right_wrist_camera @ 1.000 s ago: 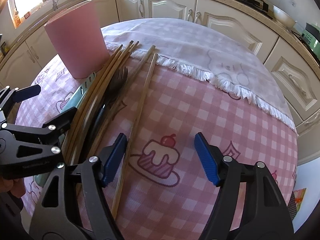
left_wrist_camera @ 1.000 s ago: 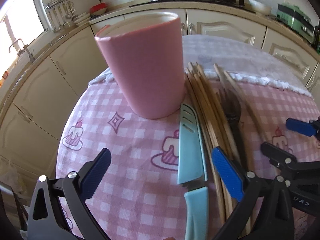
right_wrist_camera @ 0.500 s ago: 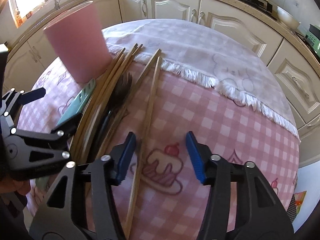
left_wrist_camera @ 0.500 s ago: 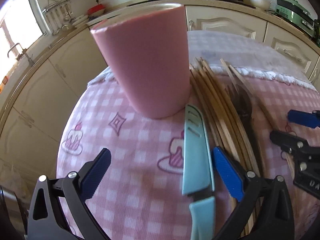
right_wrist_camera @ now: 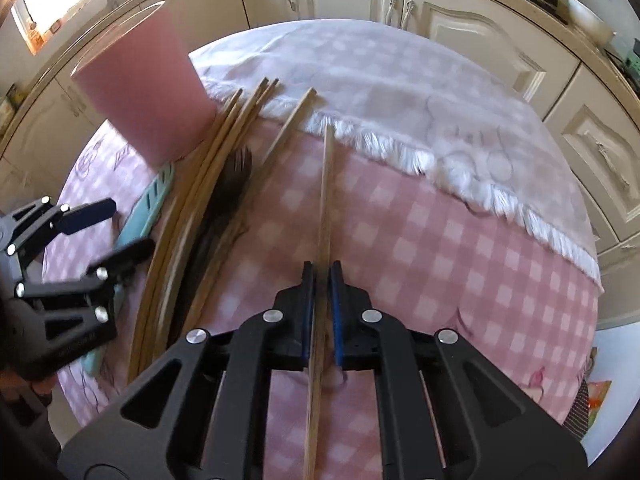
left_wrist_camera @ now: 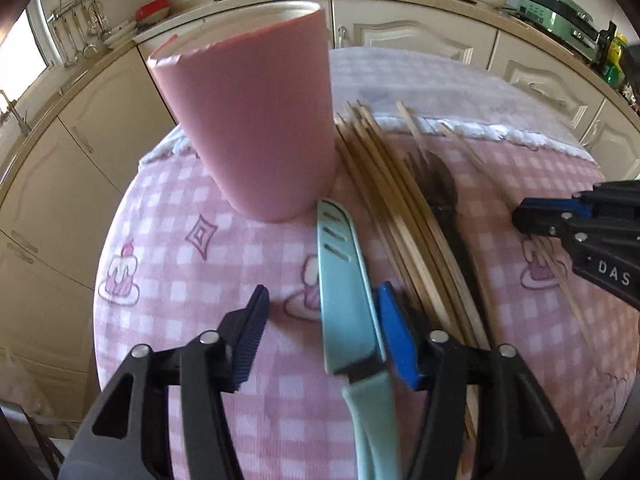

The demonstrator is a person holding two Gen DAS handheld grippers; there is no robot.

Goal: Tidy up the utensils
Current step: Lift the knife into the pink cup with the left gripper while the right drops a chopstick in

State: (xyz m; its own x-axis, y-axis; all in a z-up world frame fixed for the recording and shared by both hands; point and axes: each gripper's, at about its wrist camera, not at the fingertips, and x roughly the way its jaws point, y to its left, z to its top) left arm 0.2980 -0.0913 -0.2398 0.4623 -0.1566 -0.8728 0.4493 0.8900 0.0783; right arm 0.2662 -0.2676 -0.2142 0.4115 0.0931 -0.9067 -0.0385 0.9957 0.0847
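A tall pink cup [left_wrist_camera: 248, 128] [right_wrist_camera: 140, 92] stands upright on the pink checked tablecloth. Right of it lie a teal sheathed knife [left_wrist_camera: 344, 280], a bundle of wooden chopsticks [left_wrist_camera: 400, 208] [right_wrist_camera: 208, 168] and a black fork [left_wrist_camera: 444, 192] [right_wrist_camera: 232, 172]. My left gripper [left_wrist_camera: 320, 340] [right_wrist_camera: 100, 228] straddles the knife with its jaws closing; the right pad [left_wrist_camera: 394, 340] is against the sheath, the left pad stands clear. My right gripper [right_wrist_camera: 322, 280] [left_wrist_camera: 560, 216] is shut on a single chopstick [right_wrist_camera: 326, 200], which runs forward between its pads.
A white fringed cloth [right_wrist_camera: 400, 92] covers the far half of the round table. Cream cabinets [left_wrist_camera: 420, 36] and a counter with a hob ring the table. The table edge [left_wrist_camera: 108, 272] drops off close on the left.
The left jaws have narrowed around the teal knife. The right jaws have come together onto one chopstick, which has swung away from its neighbour to point straight ahead.
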